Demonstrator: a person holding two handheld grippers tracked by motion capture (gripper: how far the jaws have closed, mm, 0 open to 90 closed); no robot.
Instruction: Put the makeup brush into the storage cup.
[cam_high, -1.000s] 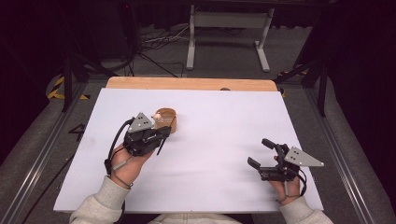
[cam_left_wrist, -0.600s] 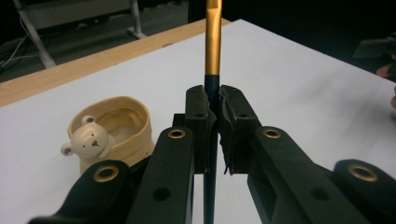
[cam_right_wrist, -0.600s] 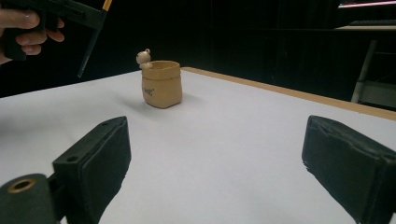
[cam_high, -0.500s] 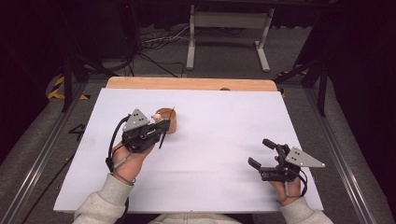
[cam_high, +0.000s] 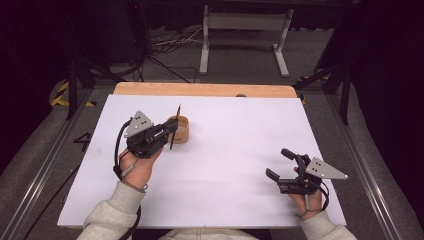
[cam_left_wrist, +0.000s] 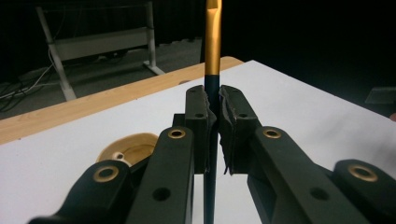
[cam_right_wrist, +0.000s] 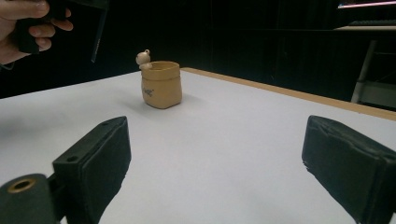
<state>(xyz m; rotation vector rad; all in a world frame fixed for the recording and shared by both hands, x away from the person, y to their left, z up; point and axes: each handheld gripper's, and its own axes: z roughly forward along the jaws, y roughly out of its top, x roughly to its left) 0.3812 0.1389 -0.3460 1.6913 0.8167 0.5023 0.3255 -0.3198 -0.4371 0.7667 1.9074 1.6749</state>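
1. Left gripper (cam_high: 167, 134): jaws clamped on a pen (cam_left_wrist: 212, 56), held upright beside the cup (cam_high: 181, 129).
2. Pen: dark shaft between the pads, gold upper section above them.
3. Cup: tan, standing on the white table (cam_high: 240, 150), left of centre.
4. Right gripper (cam_high: 280, 165): jaws apart, nothing between them, low over the table's right side.

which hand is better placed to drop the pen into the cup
Left. The left gripper is already shut on the pen, held upright beside the tan cup. The right gripper rests open and empty, well away from the cup.
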